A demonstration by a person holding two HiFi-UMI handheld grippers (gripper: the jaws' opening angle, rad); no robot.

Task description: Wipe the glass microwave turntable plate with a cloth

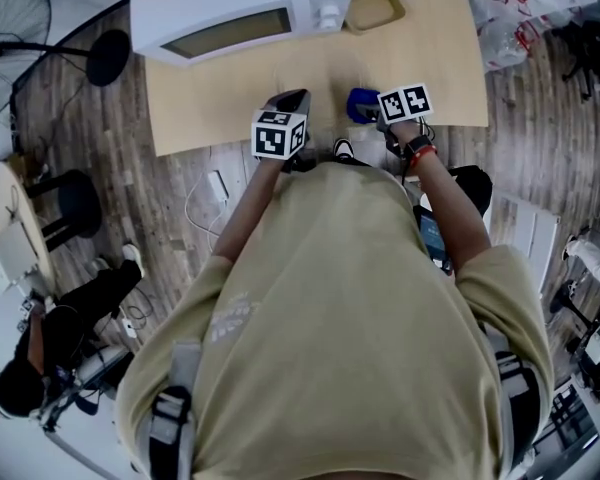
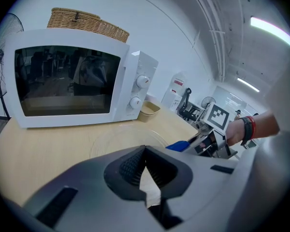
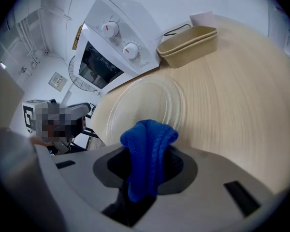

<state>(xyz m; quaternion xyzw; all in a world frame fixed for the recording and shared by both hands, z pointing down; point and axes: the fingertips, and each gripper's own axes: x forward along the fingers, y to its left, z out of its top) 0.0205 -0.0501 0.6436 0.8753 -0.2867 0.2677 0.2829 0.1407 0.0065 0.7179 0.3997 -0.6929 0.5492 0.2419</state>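
The clear glass turntable plate (image 3: 140, 108) lies flat on the pale wooden table (image 3: 241, 95), and shows only faintly in the left gripper view (image 2: 121, 138). My right gripper (image 3: 147, 144) is shut on a blue cloth (image 3: 146, 151), which bunches up out of its jaws just short of the plate's near rim; in the head view this gripper (image 1: 365, 106) sits near the table's front edge. My left gripper (image 2: 145, 153) has its jaw tips together with nothing seen between them, and it points at the plate from the other side (image 1: 285, 103). The plate's near rim is hidden behind both grippers.
A white microwave (image 1: 230, 13) with its door shut stands at the back of the table, a wicker basket (image 2: 87, 23) on top. Stacked beige trays (image 3: 188, 45) sit to its right. A fan (image 1: 10, 18) and a stool (image 1: 70, 203) stand on the floor at left.
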